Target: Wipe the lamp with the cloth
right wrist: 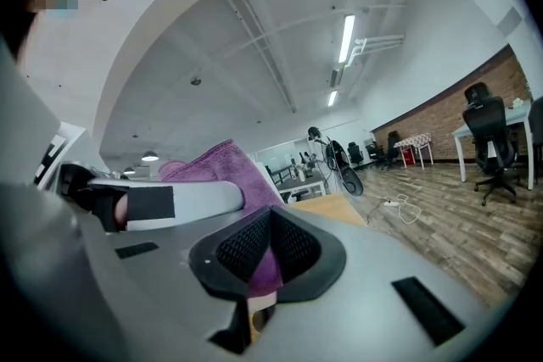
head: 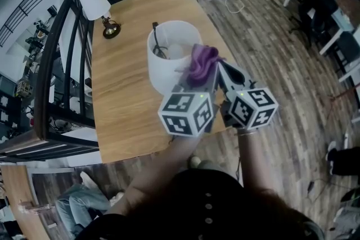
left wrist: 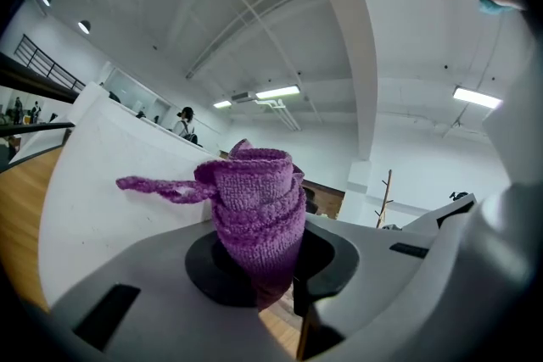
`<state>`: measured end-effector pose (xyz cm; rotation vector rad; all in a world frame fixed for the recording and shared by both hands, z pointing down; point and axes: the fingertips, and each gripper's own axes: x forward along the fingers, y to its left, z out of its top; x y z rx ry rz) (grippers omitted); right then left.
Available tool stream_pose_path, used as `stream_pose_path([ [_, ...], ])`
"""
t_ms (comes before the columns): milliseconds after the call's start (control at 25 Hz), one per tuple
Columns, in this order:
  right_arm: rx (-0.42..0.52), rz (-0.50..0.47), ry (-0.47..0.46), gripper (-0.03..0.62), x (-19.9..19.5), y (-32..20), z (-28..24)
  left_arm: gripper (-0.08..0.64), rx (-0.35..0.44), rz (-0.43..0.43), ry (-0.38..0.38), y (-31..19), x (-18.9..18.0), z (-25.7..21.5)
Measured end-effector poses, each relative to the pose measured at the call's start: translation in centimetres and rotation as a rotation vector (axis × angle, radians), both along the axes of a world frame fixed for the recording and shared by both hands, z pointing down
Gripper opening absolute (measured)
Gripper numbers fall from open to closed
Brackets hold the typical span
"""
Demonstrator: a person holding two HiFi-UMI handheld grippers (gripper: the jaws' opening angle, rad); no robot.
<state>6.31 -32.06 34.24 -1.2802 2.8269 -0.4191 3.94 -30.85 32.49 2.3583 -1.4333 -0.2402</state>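
Left tongs [head: 196, 77], seemingly right tongs [head: 220, 68], pinch cloth [head: 201, 59].

Left gripper [head: 194, 80] and right gripper [head: 221, 67]: grey shells, black pads [left wrist: 212, 271]. Each carries a white cube [head: 187, 114] with black square markers and a green light [head: 201, 96]. Dark buttoned top [head: 208, 205].

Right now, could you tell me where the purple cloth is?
In the head view the purple cloth sits at centre, pinched by the left gripper and the right gripper, at the right rim of the white lampshade.
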Motion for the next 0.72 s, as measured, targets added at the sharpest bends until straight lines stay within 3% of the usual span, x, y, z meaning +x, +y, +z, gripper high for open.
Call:
stream_pose_path([
  [720,-0.055,0.004,0.041,0.012,0.0,0.6,2.4,0.061,-0.048,-0.080,0.065,0.4,0.0,2.3],
])
